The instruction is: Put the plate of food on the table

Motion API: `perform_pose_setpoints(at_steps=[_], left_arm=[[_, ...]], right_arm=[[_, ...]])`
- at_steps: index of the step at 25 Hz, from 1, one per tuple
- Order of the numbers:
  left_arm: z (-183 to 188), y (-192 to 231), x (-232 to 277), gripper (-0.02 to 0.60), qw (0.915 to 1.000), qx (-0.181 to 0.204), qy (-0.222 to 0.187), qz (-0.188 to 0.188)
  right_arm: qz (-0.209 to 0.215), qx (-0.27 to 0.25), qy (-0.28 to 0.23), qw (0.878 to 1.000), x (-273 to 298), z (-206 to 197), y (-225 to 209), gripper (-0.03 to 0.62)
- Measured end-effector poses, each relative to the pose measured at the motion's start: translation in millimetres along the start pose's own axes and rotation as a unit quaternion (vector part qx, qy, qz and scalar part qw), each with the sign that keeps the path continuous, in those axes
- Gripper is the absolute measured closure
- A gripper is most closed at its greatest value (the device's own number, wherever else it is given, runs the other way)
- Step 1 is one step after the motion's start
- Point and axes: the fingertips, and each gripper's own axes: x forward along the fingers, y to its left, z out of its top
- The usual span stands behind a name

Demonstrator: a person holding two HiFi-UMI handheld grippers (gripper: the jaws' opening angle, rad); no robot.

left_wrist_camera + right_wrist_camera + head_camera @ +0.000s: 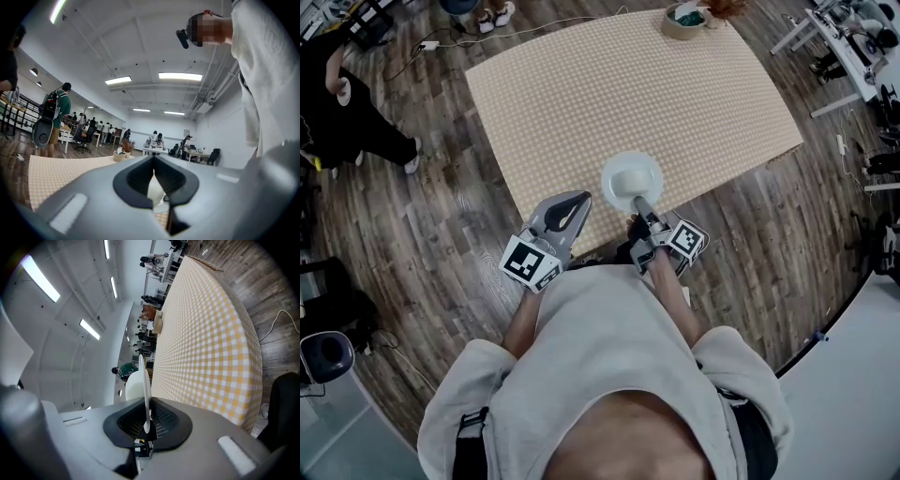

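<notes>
My right gripper (640, 202) is clamped on the near rim of the plate (607, 184), w/ a pale lump of food (630, 177) on it. The plate is over the near edge of the table (628, 84) (touching the checked cloth or not, can't tell). Left gripper (578, 200) is just beside it, jaws together, empty. At the table's far end, well apart, is a pot (684, 20) w/ a plant. A person in black (342, 117) stands on the wood floor off left, and a white desk (853, 52) is off right.
</notes>
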Motion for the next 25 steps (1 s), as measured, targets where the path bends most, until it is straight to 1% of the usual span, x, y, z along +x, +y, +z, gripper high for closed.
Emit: perform_pose_setpoints(at_steps=[5, 9, 12, 15, 19, 25], left_arm=[[-6, -3, 2, 0.574, 1.0, -0.002, 0.004, 0.003], [-7, -5, 11, 0.574, 0.9999, -0.002, 0.006, 0.013], [-7, -12, 20, 0.574, 0.9997, -0.002, 0.007, 0.023], [-8, -22, 32, 0.574, 0.9994, 0.001, 0.01, 0.033], [-8, -30, 41, 0.574, 0.999, 0.006, 0.01, 0.044], [-10, -27, 45, 0.574, 0.9985, 0.006, 0.015, 0.052]], right_arm=[[-0.001, 0.004, 0.0, 1.0, -3, 3, -7, 0.574], [-0.003, 0.004, 0.009, 1.0, -5, 10, -10, 0.573], [0.001, 0.004, 0.019, 1.0, -12, 18, -11, 0.574], [0.013, 0.009, 0.024, 1.0, -19, 31, -12, 0.574], [0.003, 0.008, 0.029, 1.0, -30, 42, -22, 0.574], [-0.004, 0.014, 0.042, 0.999, -29, 39, -29, 0.576]])
